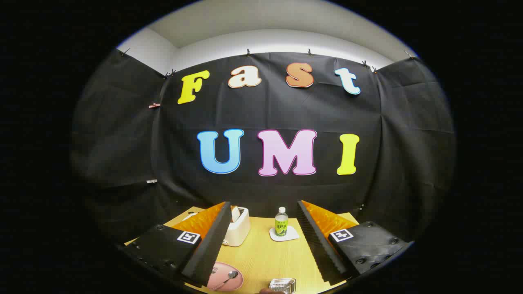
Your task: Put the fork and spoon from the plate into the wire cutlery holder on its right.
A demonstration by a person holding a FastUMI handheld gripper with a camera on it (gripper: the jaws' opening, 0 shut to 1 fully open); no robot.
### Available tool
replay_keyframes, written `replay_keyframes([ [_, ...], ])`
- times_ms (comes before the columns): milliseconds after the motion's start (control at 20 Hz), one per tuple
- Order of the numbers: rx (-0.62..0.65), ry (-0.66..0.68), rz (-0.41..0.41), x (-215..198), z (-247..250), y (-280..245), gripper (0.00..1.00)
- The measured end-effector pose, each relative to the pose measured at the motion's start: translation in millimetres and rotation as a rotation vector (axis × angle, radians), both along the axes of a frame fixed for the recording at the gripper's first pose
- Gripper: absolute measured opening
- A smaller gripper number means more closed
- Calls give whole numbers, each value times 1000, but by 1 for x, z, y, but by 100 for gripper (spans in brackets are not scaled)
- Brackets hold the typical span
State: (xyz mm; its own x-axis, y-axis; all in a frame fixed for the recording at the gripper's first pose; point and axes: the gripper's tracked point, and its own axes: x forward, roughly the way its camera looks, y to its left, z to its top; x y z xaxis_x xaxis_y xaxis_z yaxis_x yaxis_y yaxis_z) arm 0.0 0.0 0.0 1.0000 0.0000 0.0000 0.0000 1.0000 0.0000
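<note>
While the gripper [263, 241] jaws are hanging spread and empty, the spoon [227, 279] and fork [213, 270] are lying on the plate [235, 283], left of the wire cutlery holder [282, 284].

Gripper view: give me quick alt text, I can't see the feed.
The tongs are open and hold nothing above a wooden table. Below them a pink plate holds a spoon and fork, with the wire cutlery holder to its right; a toaster and bottle stand beyond.

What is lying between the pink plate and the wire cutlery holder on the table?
Nothing: in the gripper view, bare wooden table separates the pink plate, carrying the spoon, from the wire cutlery holder. The open gripper holds nothing.
</note>
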Motion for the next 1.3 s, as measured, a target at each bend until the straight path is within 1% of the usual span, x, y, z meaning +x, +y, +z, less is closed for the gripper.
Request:
replay_keyframes([
  [550, 6, 42, -56, 4, -15, -19, 99],
  [950, 14, 75, -58, 5, -29, -13, 99],
  [1150, 25, 136, -71, 8, -48, -4, 99],
  [1300, 13, 205, -65, 9, -74, 10, 99],
])
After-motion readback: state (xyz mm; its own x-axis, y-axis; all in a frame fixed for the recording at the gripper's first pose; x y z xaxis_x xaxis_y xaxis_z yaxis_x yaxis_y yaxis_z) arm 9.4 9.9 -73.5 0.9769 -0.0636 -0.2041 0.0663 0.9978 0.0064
